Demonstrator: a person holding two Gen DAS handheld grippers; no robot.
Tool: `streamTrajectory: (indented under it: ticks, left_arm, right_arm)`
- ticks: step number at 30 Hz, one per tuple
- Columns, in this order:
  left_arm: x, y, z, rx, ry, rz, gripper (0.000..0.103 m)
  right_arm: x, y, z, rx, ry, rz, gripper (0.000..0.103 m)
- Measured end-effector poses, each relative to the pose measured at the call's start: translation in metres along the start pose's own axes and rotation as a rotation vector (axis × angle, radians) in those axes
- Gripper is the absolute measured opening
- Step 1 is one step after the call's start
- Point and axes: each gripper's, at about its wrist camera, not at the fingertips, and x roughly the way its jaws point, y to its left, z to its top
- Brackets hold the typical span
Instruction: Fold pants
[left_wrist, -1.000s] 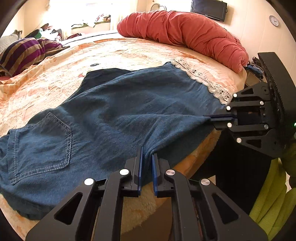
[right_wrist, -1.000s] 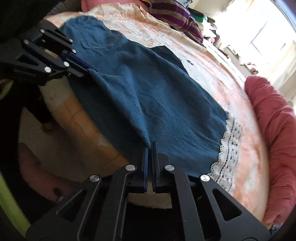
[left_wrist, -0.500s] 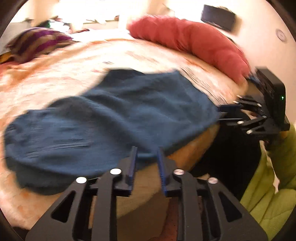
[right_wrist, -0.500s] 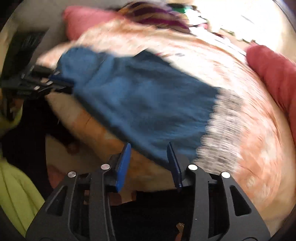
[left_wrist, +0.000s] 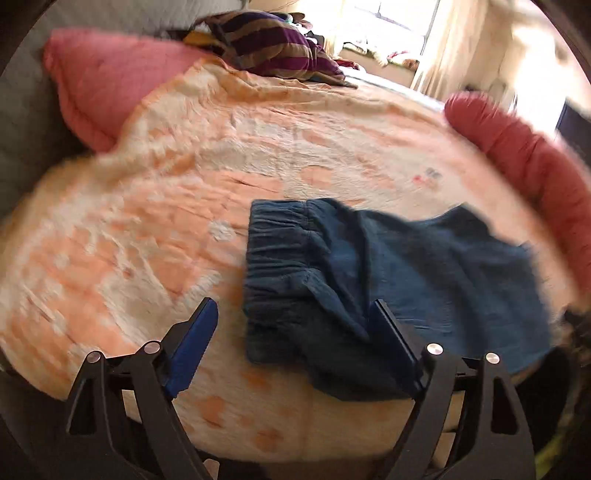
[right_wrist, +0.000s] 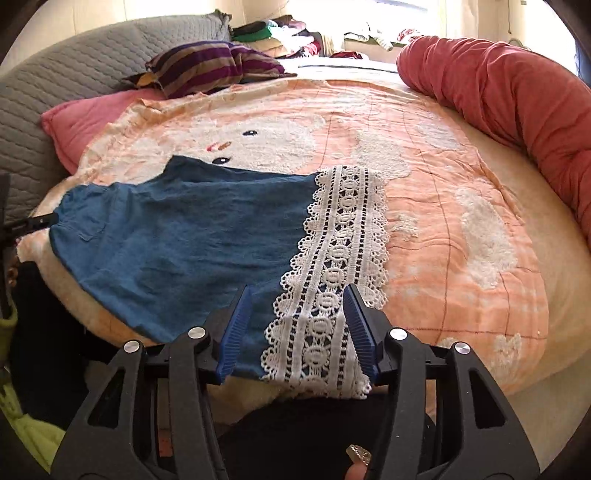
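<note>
one lengthwise fold looks done, judging from how the pants (right_wrist: 177, 236) lie: legs stacked, a single lace hem (right_wrist: 332, 280) at one end, the gathered waistband (left_wrist: 280, 236) at the other. crosswise folds are left, by your task.

left gripper (left_wrist: 295, 343): released, blue pads spread wide, nothing between them. waistband end sits just ahead of your fingers, closer to the right-hand pad (left_wrist: 393, 343), which overlaps the cloth in view; contact can't be confirmed. view is blurred.

right gripper (right_wrist: 299, 328): also released, jaws wide. lace hem lies straight ahead between the pads and runs away from you; its near corner drapes over the bed edge under the fingertips. denim is off toward your left pad.

pants lie flat along the near edge of the orange bedspread (right_wrist: 443, 184). red bolster (right_wrist: 517, 85) well beyond the fingers, striped pillow (right_wrist: 210, 66) far ahead.

likely next: pinch both ends, bring hem to waistband.
</note>
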Motion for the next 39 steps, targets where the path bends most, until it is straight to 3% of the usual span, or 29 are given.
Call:
streamTrajectory:
  ticks: [1,2,3,5,8,12,14,18,20,21,25,30,35,39]
  left_arm:
    - [0.001,-0.003,0.000,0.012,-0.004,-0.009,0.075]
    - [0.002,-0.006,0.001,0.014,-0.005,-0.026,0.050]
    - [0.002,-0.008,0.003,0.018,-0.010,-0.037,0.040]
    - [-0.005,-0.001,0.006,0.013,-0.035,-0.027,0.039]
    - [-0.013,0.011,0.009,0.013,-0.053,0.004,0.039]
    - [0.007,0.014,0.001,0.024,0.031,0.014,0.046]
    - [0.003,0.017,0.002,0.002,0.022,-0.006,0.049]
    - [-0.031,0.022,0.012,-0.023,-0.078,0.008,0.055]
    - [-0.052,0.016,0.021,0.013,-0.157,0.037,0.068]
    - [-0.057,0.013,0.027,0.022,-0.178,0.034,0.069]
    - [-0.059,-0.015,0.053,0.062,-0.197,-0.048,0.069]
    - [-0.024,-0.082,0.085,0.135,-0.086,-0.266,0.069]
    - [0.046,-0.150,0.098,0.276,0.100,-0.294,0.069]
    - [0.088,-0.165,0.105,0.241,0.173,-0.357,0.069]
  right_arm:
    - [0.003,0.002,0.000,-0.005,0.008,-0.013,0.044]
    - [0.005,0.003,-0.002,-0.008,0.014,-0.014,0.044]
    - [0.009,0.003,-0.003,-0.009,0.028,-0.018,0.044]
    - [0.017,0.003,-0.004,-0.013,0.059,-0.044,0.044]
    - [0.023,-0.002,-0.009,-0.002,0.095,-0.078,0.046]
    - [0.028,-0.011,-0.015,0.043,0.114,-0.070,0.049]
    - [0.027,-0.012,-0.015,0.047,0.116,-0.064,0.050]
    - [0.020,-0.014,-0.015,0.061,0.104,-0.043,0.051]
    - [0.006,-0.014,-0.013,0.090,0.042,0.001,0.052]
    - [0.000,-0.013,-0.010,0.089,0.007,0.010,0.052]
    - [-0.010,-0.011,0.010,0.075,-0.084,0.028,0.055]
    - [-0.001,-0.027,0.056,0.086,-0.119,0.042,0.058]
    - [0.026,-0.054,0.095,0.123,-0.100,0.088,0.058]
    - [0.069,-0.081,0.099,0.224,-0.013,0.120,0.058]
